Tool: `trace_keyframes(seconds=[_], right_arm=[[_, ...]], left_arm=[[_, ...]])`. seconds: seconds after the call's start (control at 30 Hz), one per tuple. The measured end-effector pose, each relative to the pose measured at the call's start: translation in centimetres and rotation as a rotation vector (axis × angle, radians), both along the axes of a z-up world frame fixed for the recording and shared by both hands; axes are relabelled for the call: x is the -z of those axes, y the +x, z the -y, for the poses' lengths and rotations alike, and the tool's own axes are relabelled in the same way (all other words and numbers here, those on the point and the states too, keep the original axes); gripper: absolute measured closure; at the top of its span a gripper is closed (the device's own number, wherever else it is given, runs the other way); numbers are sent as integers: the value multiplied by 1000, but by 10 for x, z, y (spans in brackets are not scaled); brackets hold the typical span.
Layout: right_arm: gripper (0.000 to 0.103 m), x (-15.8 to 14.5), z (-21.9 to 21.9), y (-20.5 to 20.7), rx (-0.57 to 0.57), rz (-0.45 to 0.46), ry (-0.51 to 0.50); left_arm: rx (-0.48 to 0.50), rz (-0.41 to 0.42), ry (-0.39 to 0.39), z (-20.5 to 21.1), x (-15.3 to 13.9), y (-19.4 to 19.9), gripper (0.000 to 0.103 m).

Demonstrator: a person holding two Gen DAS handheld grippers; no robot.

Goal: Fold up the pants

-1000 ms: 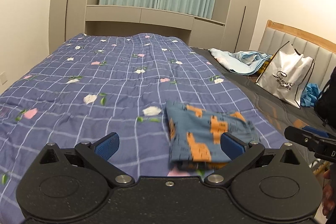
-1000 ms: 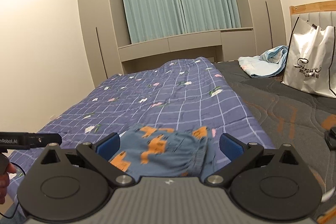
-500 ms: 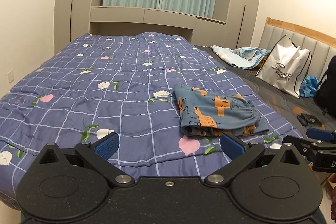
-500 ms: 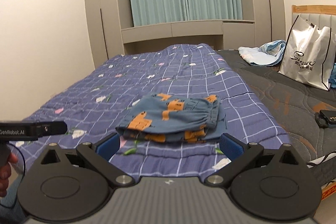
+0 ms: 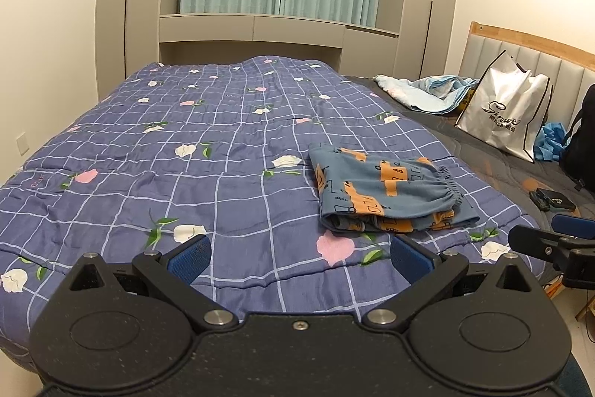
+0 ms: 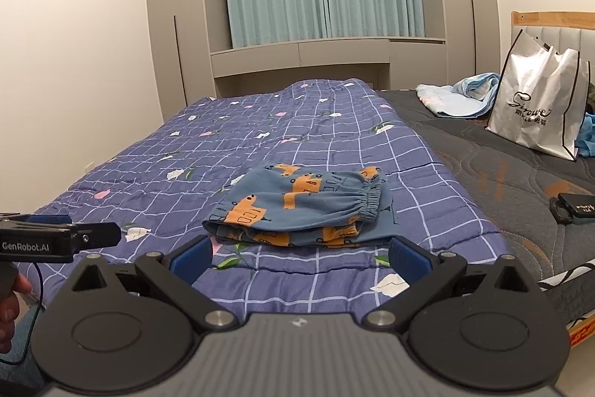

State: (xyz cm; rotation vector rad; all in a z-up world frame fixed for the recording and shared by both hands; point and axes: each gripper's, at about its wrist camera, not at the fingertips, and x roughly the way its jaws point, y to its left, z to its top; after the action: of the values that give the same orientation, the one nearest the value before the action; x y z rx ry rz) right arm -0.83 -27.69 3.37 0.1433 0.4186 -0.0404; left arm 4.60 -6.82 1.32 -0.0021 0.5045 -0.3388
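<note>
The blue pants with orange print (image 5: 386, 190) lie folded in a small stack on the purple checked quilt (image 5: 186, 155), near the bed's front edge; they also show in the right wrist view (image 6: 301, 211). My left gripper (image 5: 300, 255) is open and empty, held back from the bed, with the pants ahead and to its right. My right gripper (image 6: 301, 257) is open and empty, just in front of the pants and apart from them. The elastic waistband (image 6: 366, 201) faces right.
A white shopping bag (image 5: 505, 110) and a light blue cloth (image 5: 427, 92) sit on the dark bare mattress (image 6: 502, 173) at the right. A black device (image 6: 572, 205) lies there too. Wardrobes and curtains stand behind the bed.
Both grippers have pulled back and away from the folded pants, which now lie farther ahead. The pants stay in place on the quilt.
</note>
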Motion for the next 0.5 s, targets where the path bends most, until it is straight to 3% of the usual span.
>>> trace_keyframes(seconds=[0.5], right_arm=[[0,1,2,-1,1,-1,3]], left_arm=[[-11,0,-8,-2,1,-1,1]])
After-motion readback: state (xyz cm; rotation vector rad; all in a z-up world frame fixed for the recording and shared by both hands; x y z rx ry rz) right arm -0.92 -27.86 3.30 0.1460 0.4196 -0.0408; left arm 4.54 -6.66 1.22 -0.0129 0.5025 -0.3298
